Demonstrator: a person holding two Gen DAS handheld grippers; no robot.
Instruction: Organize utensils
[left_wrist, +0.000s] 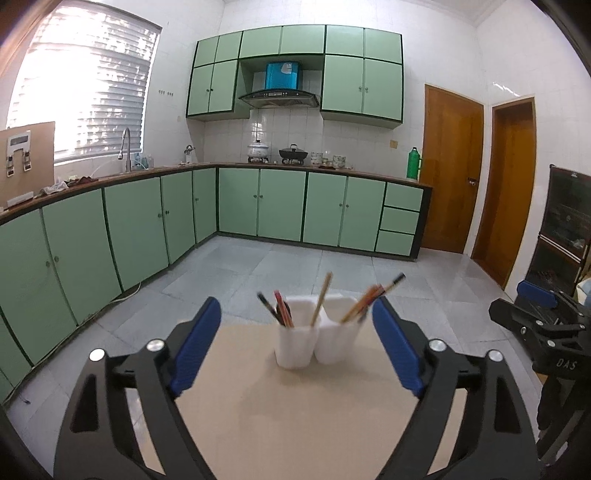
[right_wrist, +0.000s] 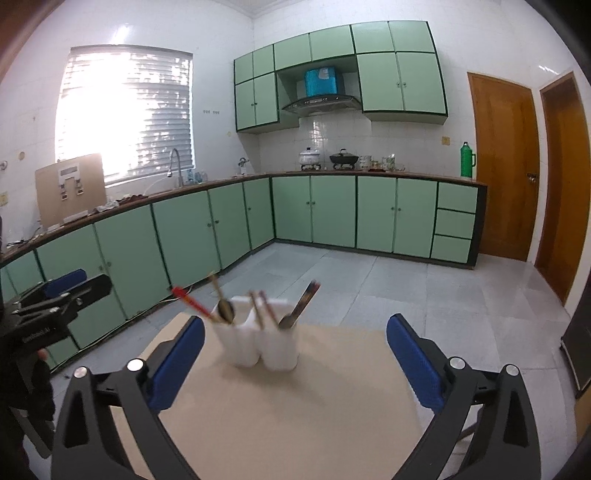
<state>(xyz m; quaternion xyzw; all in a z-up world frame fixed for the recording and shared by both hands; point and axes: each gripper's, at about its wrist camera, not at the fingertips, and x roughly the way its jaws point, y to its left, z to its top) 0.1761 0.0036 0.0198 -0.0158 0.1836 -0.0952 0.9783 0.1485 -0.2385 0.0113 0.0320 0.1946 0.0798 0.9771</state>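
On the beige table (left_wrist: 295, 424), toward its far edge and apart from both tools: the whole job, gathered in one spot.

Left gripper (left_wrist: 295, 306): spread wide, pinching nothing, tipped slightly downward. Right gripper (right_wrist: 295, 323): likewise spread wide and empty, alongside at much the same reach, so neither clearly nearer.

Two white cups, left cup (left_wrist: 297, 343) and right cup (left_wrist: 336, 339), upright and touching side by side. Dead ahead of the left gripper, framed evenly between its blue pads (left_wrist: 195, 354). Ahead and somewhat left of centre for the right gripper.

Inside the cups: long thin utensils standing on end, long axes near vertical but fanning outward. Leaning mostly left in the left cup, mostly right in the right cup.

Two spoons (right_wrist: 225, 308) by count from the right wrist view, one per cup, bowls low at the rim and handles up. Chopsticks (left_wrist: 282, 314): several in each cup, red, dark and tan, too blurred for a firm count.

Probably calls for a reach forward over bare table and a grip high on a leaning handle. Left gripper for the left-leaning ones, right gripper for the right-leaning ones.
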